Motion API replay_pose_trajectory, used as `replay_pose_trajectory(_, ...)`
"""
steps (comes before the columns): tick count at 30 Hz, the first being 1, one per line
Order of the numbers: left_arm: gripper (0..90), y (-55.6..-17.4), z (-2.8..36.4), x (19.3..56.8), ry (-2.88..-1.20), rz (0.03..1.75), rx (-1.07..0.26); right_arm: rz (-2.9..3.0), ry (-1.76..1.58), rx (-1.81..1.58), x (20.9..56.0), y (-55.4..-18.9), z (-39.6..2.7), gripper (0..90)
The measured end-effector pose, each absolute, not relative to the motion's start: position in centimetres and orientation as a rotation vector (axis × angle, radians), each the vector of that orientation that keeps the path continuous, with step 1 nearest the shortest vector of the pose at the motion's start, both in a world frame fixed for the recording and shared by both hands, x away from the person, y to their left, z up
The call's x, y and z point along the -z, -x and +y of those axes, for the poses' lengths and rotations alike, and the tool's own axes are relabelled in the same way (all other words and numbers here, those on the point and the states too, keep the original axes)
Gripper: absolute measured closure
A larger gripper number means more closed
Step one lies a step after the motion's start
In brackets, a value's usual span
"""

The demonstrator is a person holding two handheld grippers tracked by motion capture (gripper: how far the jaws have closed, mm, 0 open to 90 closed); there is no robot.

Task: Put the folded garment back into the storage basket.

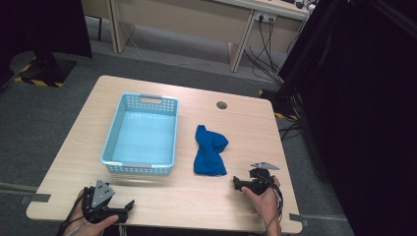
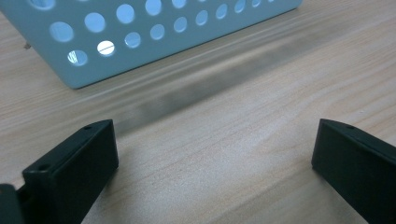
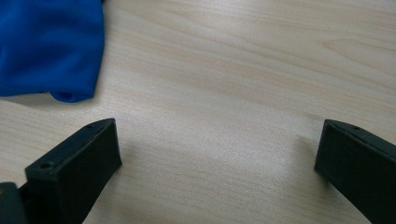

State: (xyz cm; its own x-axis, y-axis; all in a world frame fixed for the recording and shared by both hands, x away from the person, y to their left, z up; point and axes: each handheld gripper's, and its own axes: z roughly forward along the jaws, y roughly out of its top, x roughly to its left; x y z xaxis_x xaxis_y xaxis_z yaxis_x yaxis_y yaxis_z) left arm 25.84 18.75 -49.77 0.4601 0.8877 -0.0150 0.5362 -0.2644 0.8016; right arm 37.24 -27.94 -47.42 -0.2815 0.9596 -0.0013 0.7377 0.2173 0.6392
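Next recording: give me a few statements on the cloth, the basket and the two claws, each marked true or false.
1. The blue cloth lies on the table, right of the basket. True.
2. The basket holds a folded towel. False: nothing lies in it.
3. The right claw is shut on the cloth. False: its jaws stand wide apart over bare wood, the cloth beside them.
4. The left claw is open, near the basket's wall. True.

blue cloth [image 1: 210,151] beside light-blue basket [image 1: 112,139] on wooden table [image 1: 236,123], right gripper [image 1: 237,183] near cloth
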Motion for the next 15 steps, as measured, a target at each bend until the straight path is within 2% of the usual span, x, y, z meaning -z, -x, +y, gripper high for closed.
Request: replay_pose_trajectory(15, 0.0, -25.84, 18.75, 49.77, -1.939, 1.190, -0.578, 2.113, -1.574, -0.747, 47.33, -37.35, -27.94, 0.6)
